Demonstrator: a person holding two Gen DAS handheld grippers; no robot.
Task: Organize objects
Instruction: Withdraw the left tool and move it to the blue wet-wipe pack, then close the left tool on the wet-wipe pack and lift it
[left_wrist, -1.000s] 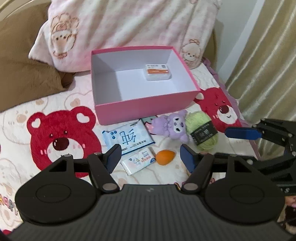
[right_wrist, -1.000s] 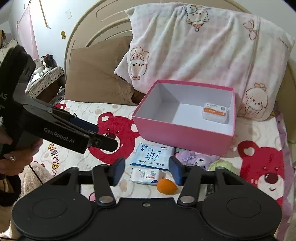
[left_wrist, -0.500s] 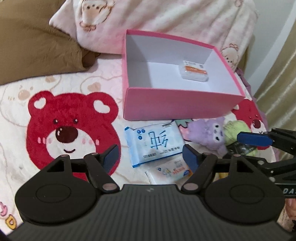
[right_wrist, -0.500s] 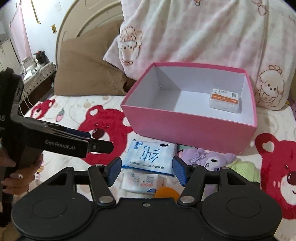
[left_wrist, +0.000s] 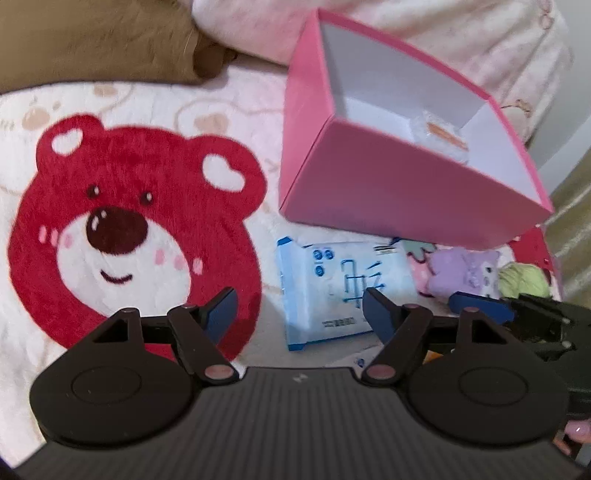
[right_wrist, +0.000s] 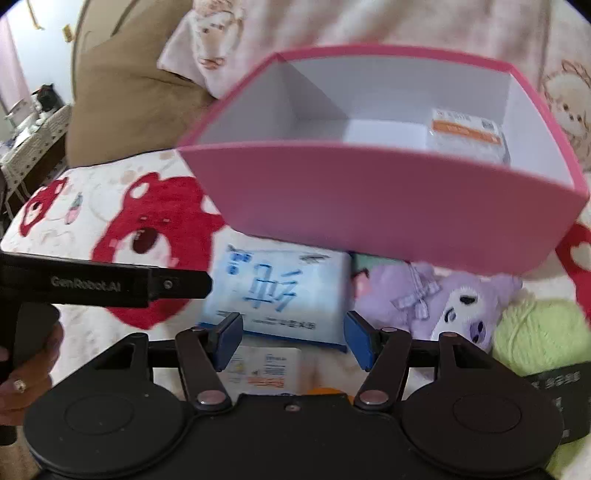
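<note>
A pink box (left_wrist: 399, 184) (right_wrist: 369, 206) stands open on the bed with a white and orange packet (left_wrist: 441, 136) (right_wrist: 467, 136) inside. In front of it lie a blue tissue pack (left_wrist: 340, 291) (right_wrist: 280, 291), a smaller white pack (right_wrist: 264, 371), a purple plush (left_wrist: 461, 271) (right_wrist: 436, 299), a green yarn ball (left_wrist: 522, 280) (right_wrist: 539, 332) and an orange egg-shaped thing (right_wrist: 325, 390), mostly hidden. My left gripper (left_wrist: 300, 312) is open and empty, low over the tissue pack's left edge. My right gripper (right_wrist: 293, 339) is open and empty, just above the tissue pack's near edge.
The bed cover has red bear prints (left_wrist: 133, 225). A brown pillow (left_wrist: 92, 37) and a pink patterned pillow (right_wrist: 369, 26) lie behind the box. A curtain (left_wrist: 572, 229) hangs at the right. The left gripper's body (right_wrist: 103, 284) reaches in at the right wrist view's left.
Both grippers have moved forward and down toward the items in front of the box. The tissue pack now looms large between the fingers. Both stay open.
</note>
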